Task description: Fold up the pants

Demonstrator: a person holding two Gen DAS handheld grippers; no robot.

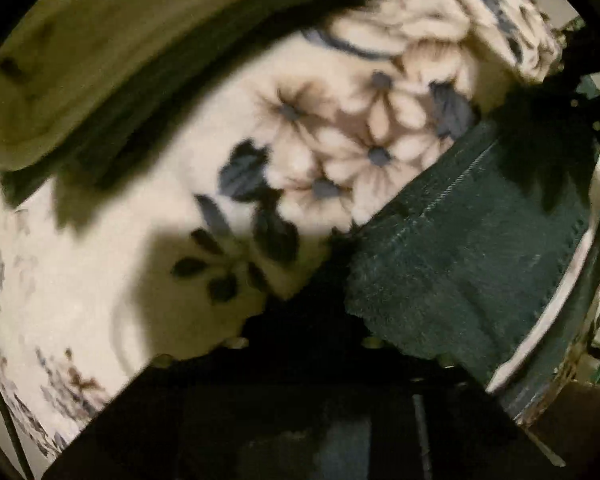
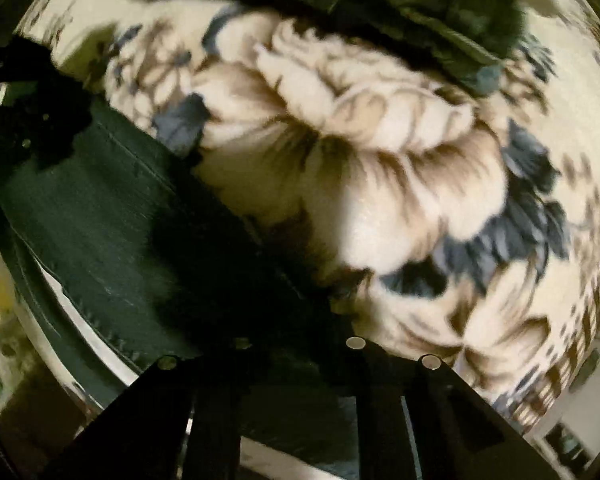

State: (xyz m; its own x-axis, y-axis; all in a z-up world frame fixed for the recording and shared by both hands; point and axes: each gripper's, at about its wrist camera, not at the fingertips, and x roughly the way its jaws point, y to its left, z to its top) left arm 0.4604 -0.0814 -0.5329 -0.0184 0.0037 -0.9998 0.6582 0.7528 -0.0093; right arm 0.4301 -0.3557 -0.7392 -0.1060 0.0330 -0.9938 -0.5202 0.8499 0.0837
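A cream floral blanket [image 1: 100, 288] covers the whole surface. On it lie the dark green pants [image 1: 460, 264], their stitched hem edge running diagonally across the blanket. An olive garment [image 1: 100, 60] lies farther off on the blanket. The left gripper [image 1: 304, 320] is pressed together on the pants' frayed corner. The right gripper [image 2: 300, 320] is likewise pinched shut on the pants' edge [image 2: 112, 232].

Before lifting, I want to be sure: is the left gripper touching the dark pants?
Touching. In the left wrist view, the left gripper meets the frayed edge of the dark pants on the flowered blanket, with no gap visible.
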